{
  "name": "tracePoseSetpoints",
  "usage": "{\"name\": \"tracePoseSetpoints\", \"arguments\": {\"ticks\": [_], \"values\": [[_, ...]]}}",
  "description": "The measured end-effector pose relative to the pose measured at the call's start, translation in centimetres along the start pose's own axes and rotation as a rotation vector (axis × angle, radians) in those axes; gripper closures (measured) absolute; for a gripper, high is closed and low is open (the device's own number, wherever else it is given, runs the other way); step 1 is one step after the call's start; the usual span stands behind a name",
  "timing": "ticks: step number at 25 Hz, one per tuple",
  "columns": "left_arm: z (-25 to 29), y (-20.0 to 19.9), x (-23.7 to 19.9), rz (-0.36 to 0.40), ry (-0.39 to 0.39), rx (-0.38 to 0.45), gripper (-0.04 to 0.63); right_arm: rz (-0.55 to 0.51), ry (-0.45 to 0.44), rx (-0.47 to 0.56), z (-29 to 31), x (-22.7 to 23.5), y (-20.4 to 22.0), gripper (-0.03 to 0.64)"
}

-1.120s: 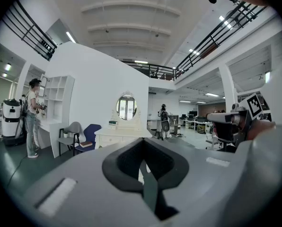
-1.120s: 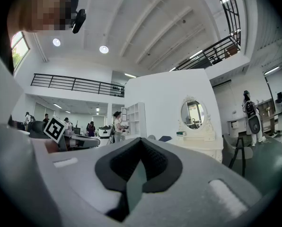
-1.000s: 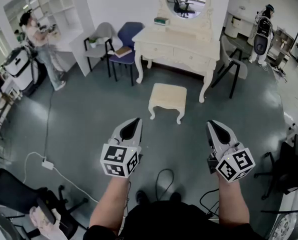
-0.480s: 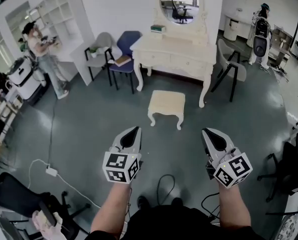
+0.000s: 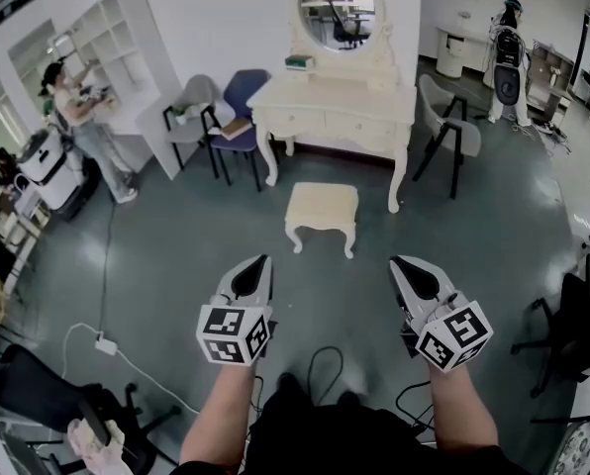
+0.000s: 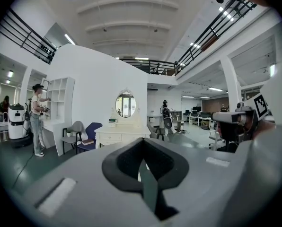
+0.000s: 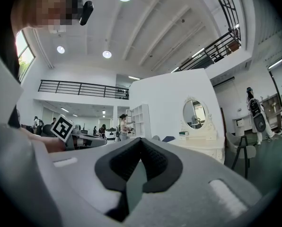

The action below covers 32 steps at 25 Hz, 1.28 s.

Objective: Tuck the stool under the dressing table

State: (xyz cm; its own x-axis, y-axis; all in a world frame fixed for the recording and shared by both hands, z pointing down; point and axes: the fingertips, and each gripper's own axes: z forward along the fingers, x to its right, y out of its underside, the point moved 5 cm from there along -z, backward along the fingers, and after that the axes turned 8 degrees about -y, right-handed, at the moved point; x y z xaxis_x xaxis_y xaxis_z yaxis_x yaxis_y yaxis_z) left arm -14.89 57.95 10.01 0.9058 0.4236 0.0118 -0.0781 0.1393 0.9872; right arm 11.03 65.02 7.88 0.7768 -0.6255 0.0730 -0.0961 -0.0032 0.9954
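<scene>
The stool (image 5: 322, 210) at the middle of the head view is pale cream. The dressing table (image 5: 335, 107) above it is the same cream, with a small greenish thing (image 5: 297, 63) on top. The floor (image 5: 176, 255) is dark grey-green. At lower centre, the left claw (image 5: 262, 259) and the right claw (image 5: 395, 261) are light grey with black inner faces, and each bears a white cube patterned with black squares. Left of the dressing table, a blue chair (image 5: 241, 92) and a grey chair (image 5: 194, 95) both have black legs. The wall (image 5: 226, 18) is white, and so is the cable (image 5: 82, 327) at lower left.
</scene>
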Motion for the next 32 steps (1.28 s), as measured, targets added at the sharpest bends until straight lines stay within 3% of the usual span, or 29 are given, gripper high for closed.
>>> {"name": "tracePoseSetpoints", "arguments": {"ticks": [14, 32], "values": [[5.1, 2.2, -3.4, -0.071, 0.003, -0.022, 0.577, 0.040, 0.003, -0.073, 3.8, 2.7, 2.3, 0.614], [19.0, 1.3, -12.4, -0.082, 0.065, -0.039, 0.577, 0.045, 0.042, -0.153, 19.0, 10.6, 3.0, 0.614]]}}
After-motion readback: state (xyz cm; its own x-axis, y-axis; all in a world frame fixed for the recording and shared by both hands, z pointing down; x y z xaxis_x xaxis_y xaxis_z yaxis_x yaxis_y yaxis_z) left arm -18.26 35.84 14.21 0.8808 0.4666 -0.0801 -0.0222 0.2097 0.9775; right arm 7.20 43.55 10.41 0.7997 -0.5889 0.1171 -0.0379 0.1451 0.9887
